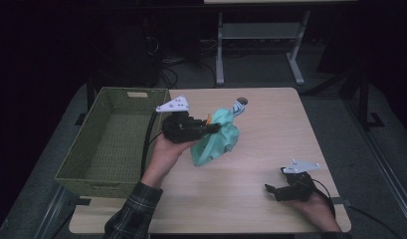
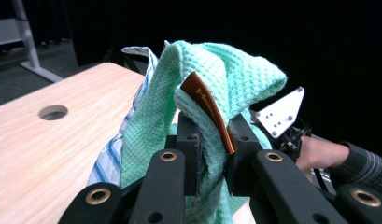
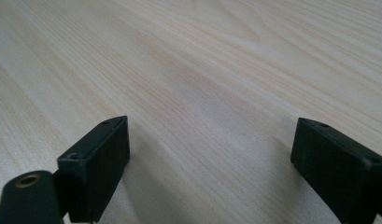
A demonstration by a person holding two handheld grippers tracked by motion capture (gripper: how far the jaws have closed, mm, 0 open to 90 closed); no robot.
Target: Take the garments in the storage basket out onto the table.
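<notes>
Cloth hangs clamped in left tongs; right tongs gape apart, well away.

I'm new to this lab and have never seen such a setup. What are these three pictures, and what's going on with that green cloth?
A person sits at a wooden table and holds a hand-operated two-jaw gripper in each hand; there is no robot arm. The high view looks down from above. The other two come from cameras riding on each gripper, looking along its black jaws. The left gripper is clamped on a mint-green waffle cloth with a brown tag, lifted above the table together with some blue-striped fabric. The right gripper rests near the table's front edge, jaws wide open with nothing between them. A green woven basket stands at the left.
</notes>
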